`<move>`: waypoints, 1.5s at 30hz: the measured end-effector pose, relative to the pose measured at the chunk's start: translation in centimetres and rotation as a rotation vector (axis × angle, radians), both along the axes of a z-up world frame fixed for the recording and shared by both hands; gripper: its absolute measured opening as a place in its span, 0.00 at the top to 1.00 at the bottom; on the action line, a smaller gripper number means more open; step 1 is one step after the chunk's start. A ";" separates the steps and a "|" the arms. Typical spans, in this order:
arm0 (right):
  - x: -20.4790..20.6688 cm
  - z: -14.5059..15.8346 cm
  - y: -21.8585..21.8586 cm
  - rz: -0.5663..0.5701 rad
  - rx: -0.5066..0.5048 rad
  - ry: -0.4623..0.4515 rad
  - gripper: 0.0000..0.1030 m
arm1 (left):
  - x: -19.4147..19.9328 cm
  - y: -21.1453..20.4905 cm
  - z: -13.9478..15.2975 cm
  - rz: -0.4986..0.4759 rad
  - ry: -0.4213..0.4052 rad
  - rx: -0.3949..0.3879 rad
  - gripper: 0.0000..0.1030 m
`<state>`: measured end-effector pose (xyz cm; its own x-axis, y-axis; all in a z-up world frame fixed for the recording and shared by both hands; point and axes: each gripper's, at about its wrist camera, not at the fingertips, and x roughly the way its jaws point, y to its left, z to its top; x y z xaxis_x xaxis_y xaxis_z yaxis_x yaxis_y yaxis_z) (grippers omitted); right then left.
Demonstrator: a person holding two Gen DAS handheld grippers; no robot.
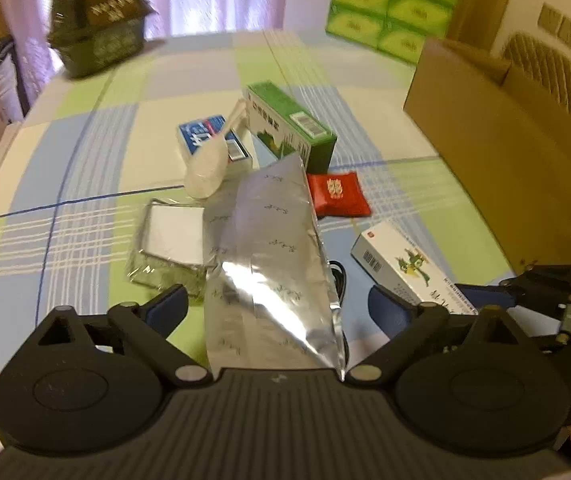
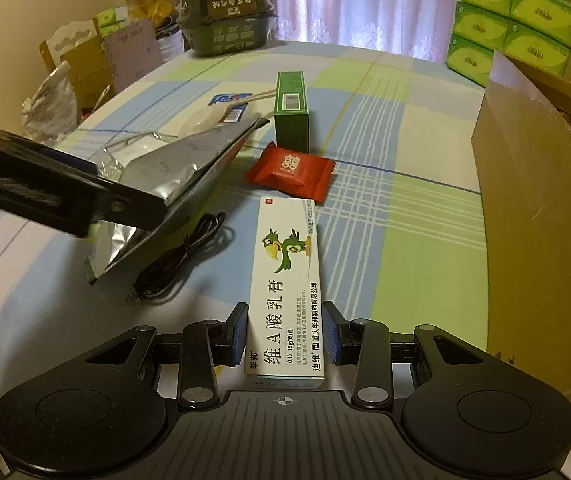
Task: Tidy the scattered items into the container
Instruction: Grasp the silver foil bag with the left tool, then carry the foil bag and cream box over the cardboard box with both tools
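Seven items lie loose on the table [image 2: 425,240]; none visibly in the cardboard box [image 2: 545,220], far right. Left gripper [image 1: 277,304] spread wide around silver pouch [image 1: 269,240], grip uncertain; right gripper [image 2: 285,330] narrowly brackets white ointment box [image 2: 285,280].

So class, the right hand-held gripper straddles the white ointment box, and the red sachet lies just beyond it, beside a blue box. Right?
Not quite: in the right wrist view the red sachet lies beside a green box, not blue. The right hand-held gripper does straddle the white ointment box.

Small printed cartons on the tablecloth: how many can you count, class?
3: green carton mid-table; blue-and-white carton left of it, under a scoop; white carton within the open right gripper. The foil pouch may hide more.
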<state>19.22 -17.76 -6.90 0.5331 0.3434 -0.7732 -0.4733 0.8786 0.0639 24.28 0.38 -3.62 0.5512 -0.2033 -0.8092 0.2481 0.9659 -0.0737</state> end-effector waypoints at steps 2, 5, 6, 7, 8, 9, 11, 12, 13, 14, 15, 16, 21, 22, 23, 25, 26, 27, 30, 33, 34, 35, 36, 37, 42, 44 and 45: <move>0.2 0.0 0.0 -0.006 0.009 0.002 0.60 | 1.0 -0.1 -0.5 -0.019 0.033 0.009 0.21; 0.4 0.0 -0.2 -0.013 0.018 0.003 0.60 | 1.8 -0.2 -1.3 -0.030 0.064 0.042 0.25; 0.5 0.0 -0.3 -0.015 0.021 0.004 0.60 | 2.0 -0.3 -1.4 -0.033 0.071 0.046 0.25; 0.6 0.0 -0.3 -0.017 0.023 0.006 0.60 | 2.1 -0.3 -1.5 -0.034 0.076 0.049 0.26; 0.7 0.0 -0.3 -0.019 0.024 0.007 0.60 | 2.1 -0.3 -1.6 -0.036 0.079 0.048 0.30; 0.7 0.0 -0.4 -0.021 0.025 0.008 0.60 | 2.1 -0.3 -1.5 -0.037 0.081 0.045 0.36; 0.7 0.0 -0.4 -0.026 0.025 0.011 0.60 | 1.9 -0.3 -1.2 -0.037 0.080 0.047 0.45; 0.7 0.0 -0.5 -0.027 0.025 0.012 0.60 | 1.6 -0.2 -1.0 -0.042 0.084 0.050 0.45; 0.6 0.1 -0.6 -0.029 0.025 0.014 0.60 | 1.2 -0.1 -0.9 -0.047 0.092 0.052 0.45; 0.5 0.1 -0.7 -0.030 0.025 0.016 0.60 | 0.7 -0.1 -0.8 -0.055 0.098 0.054 0.45; 0.5 0.1 -0.8 -0.032 0.026 0.018 0.60 | 0.1 0.0 -0.7 -0.063 0.103 0.055 0.46; 0.4 0.2 -0.9 -0.033 0.027 0.021 0.60 | -0.7 0.2 -0.6 -0.067 0.110 0.055 0.46; 0.0 0.3 -1.0 -0.033 0.015 0.040 0.60 | -4.7 0.8 -0.3 -0.095 0.158 0.074 0.44; 0.0 0.3 -1.0 -0.032 0.012 0.043 0.60 | -5.2 1.0 -0.4 -0.095 0.174 0.069 0.43; 0.0 0.2 -1.0 -0.031 0.008 0.044 0.60 | -5.4 1.2 -0.4 -0.093 0.183 0.066 0.41; 0.0 0.1 -0.9 -0.032 0.002 0.037 0.60 | -5.5 1.5 -0.5 -0.094 0.186 0.073 0.37; 0.0 0.1 -0.8 -0.030 -0.006 0.032 0.60 | -5.3 1.6 -0.5 -0.091 0.187 0.076 0.32; 0.0 0.1 -0.7 -0.027 -0.011 0.027 0.60 | -5.0 1.7 -0.5 -0.088 0.186 0.075 0.31; 0.2 0.0 -0.7 -0.029 -0.023 0.019 0.60 | -4.0 1.8 -0.8 -0.078 0.189 0.056 0.27; 0.6 -0.2 -0.8 -0.037 -0.024 0.015 0.28 | -3.3 2.0 -1.2 -0.067 0.190 0.048 0.27; 0.6 -0.2 -0.8 -0.047 -0.026 0.006 0.20 | -3.1 2.0 -1.3 -0.064 0.193 0.043 0.27; 0.6 -0.1 -0.7 -0.045 -0.023 -0.005 0.20 | -3.0 2.0 -1.5 -0.063 0.195 0.039 0.27; 0.6 0.0 -0.7 -0.038 -0.024 -0.007 0.20 | -2.9 1.9 -1.6 -0.066 0.195 0.040 0.26; 0.7 0.0 -0.6 -0.036 -0.026 -0.007 0.20 | -2.8 1.9 -1.6 -0.070 0.195 0.046 0.26; 1.2 -0.1 -0.7 -0.046 -0.014 0.001 0.20 | -2.2 1.4 -1.8 -0.091 0.195 0.062 0.25; 1.3 0.0 -0.7 -0.046 -0.011 -0.003 0.20 | -1.7 1.5 -2.0 -0.092 0.207 0.051 0.25; 1.4 0.1 -0.7 -0.043 -0.012 -0.006 0.20 | -1.5 1.7 -2.1 -0.091 0.217 0.040 0.25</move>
<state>20.62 -18.42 -6.80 0.5521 0.3105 -0.7738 -0.4352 0.8989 0.0502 22.82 2.06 -5.76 0.3443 -0.2098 -0.9151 0.3168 0.9435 -0.0971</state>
